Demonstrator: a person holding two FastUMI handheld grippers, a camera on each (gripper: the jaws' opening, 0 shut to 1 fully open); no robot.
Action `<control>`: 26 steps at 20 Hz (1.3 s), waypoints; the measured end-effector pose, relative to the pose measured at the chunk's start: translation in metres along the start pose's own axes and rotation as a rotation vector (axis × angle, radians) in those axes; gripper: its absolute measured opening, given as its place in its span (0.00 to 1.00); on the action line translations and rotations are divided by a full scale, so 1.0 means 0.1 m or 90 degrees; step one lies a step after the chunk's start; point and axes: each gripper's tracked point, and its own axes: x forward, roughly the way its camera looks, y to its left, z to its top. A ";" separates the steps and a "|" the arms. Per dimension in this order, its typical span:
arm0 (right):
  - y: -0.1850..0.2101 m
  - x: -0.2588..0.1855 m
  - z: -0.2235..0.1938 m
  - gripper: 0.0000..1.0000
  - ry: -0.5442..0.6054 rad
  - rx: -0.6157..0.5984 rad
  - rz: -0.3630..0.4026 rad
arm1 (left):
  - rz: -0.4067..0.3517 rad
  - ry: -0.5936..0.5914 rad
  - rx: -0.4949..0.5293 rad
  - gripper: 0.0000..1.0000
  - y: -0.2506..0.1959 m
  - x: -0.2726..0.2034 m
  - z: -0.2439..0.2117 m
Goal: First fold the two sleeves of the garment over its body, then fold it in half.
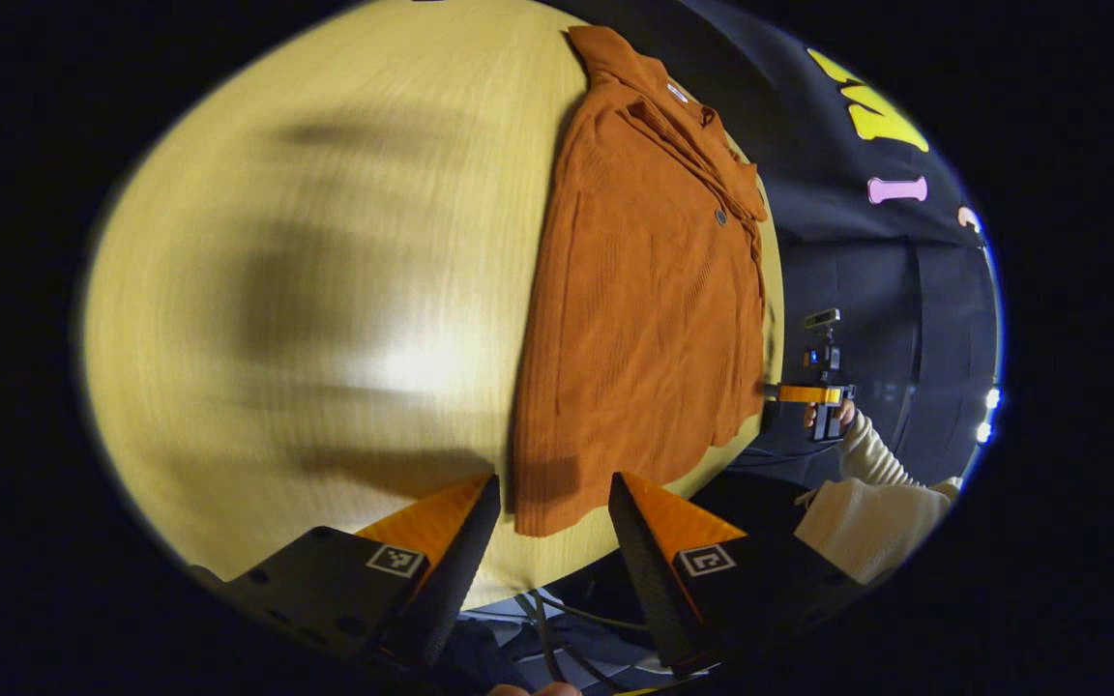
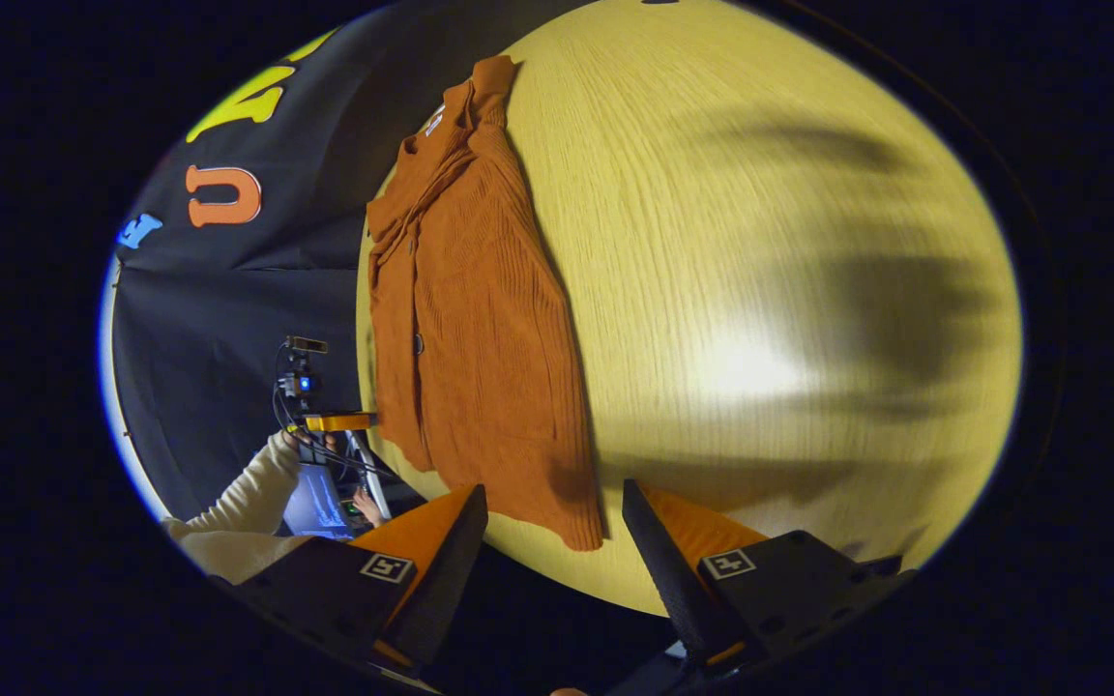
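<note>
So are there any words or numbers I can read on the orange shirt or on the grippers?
None can be read.
Neck tag on the orange shirt: a small white tag, too small to read.
Left gripper: square black-and-white marker, a pattern, no words.
Right gripper: the same kind of marker, no words.

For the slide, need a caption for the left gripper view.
Open left gripper hovers above the hem of a rust-orange knit cardigan lying on a light wooden table.

Cream knit sleeve [image 1: 871, 454]; square black-and-white markers on each hand-held gripper [image 1: 554, 517].
</note>
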 end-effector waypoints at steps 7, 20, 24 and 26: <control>0.17 0.34 0.06 0.68 0.017 0.008 0.012 | 0.008 -0.024 0.042 0.72 -0.23 0.25 0.07; 0.06 0.53 0.05 0.06 0.004 0.001 -0.047 | 0.198 -0.042 -0.034 0.10 -0.09 0.27 0.08; 0.06 0.48 0.09 0.00 -0.002 -0.032 -0.093 | 0.256 -0.047 -0.032 0.04 -0.09 0.22 0.05; 0.18 0.38 0.05 0.00 -0.005 -0.043 -0.085 | 0.226 -0.044 -0.054 0.03 -0.28 0.20 0.04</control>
